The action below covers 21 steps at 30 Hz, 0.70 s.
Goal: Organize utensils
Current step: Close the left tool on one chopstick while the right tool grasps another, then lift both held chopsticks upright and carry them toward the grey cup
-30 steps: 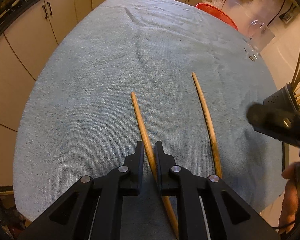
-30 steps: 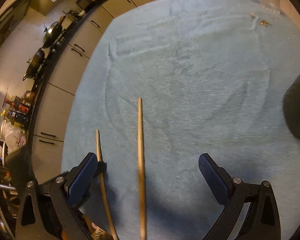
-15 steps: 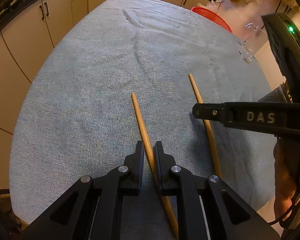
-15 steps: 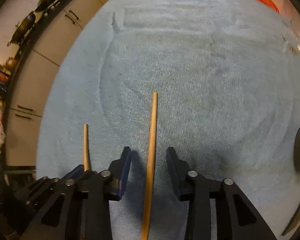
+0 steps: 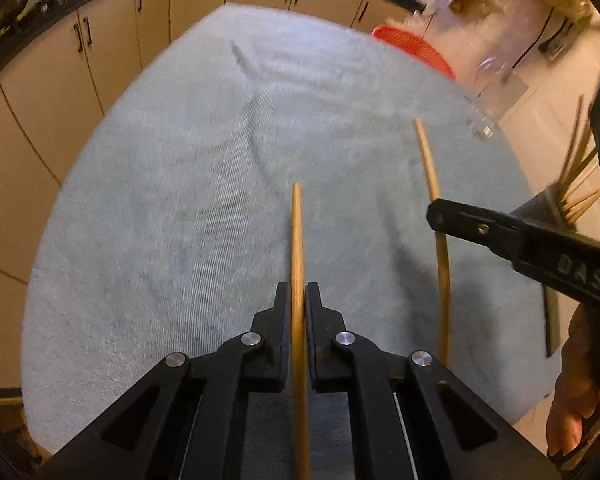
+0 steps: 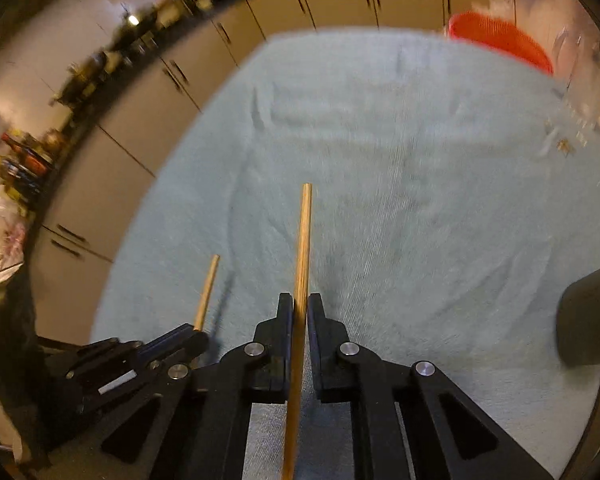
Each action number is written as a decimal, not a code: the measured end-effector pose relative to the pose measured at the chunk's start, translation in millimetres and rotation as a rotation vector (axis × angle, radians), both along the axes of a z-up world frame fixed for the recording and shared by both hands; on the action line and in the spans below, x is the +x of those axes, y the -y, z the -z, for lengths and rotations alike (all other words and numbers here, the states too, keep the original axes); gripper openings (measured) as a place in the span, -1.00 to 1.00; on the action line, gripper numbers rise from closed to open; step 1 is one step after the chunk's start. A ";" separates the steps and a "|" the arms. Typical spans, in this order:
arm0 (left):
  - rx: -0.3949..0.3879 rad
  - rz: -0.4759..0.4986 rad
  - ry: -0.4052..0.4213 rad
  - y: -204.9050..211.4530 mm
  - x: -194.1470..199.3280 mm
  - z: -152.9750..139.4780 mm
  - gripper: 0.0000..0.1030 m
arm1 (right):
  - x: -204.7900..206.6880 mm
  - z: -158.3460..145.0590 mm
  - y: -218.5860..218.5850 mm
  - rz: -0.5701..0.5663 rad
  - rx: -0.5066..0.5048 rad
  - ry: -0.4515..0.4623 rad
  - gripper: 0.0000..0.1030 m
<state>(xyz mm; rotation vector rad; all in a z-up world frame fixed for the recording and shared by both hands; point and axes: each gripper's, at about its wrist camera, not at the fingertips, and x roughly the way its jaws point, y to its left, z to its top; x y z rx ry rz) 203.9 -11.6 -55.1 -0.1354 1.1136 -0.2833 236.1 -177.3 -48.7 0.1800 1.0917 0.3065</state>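
we see a table under a pale blue cloth (image 5: 172, 240), a red basket (image 5: 414, 50) at its far edge. our left gripper (image 5: 297, 300) is clamped on one chopstick (image 5: 296, 236), our right gripper (image 6: 300, 308) clamped on the other chopstick (image 6: 303, 240), both sticks pointing ahead above the cloth. a dark holder (image 5: 550, 204) of more sticks stands at right.

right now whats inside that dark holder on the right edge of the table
Several thin wooden sticks, likely chopsticks, stand in the dark holder, fanning upward. Their lower ends are hidden inside it, and the right gripper covers its lower part.
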 end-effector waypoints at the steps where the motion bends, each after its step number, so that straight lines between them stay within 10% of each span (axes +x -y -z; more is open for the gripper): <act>1: -0.008 -0.001 0.014 -0.4 -0.7 -5.0 -0.87 | -3.0 -6.6 0.0 0.003 0.005 0.024 -0.83; 11: -0.041 -0.019 0.219 1.0 -14.0 -73.8 -0.87 | -62.8 -74.7 23.6 0.031 0.051 0.327 -0.83; 14: -0.049 -0.024 0.216 0.5 -10.7 -78.3 -0.87 | -55.9 -67.9 18.8 -0.003 0.065 0.242 -0.77; 17: -0.045 -0.037 0.209 -2.9 -9.3 -76.9 -0.87 | -37.0 -39.0 16.3 -0.002 0.064 0.102 -0.27; 21: -0.052 -0.049 0.201 -8.2 -12.5 -75.8 -0.87 | -4.6 5.2 15.1 0.018 0.061 -0.066 -0.27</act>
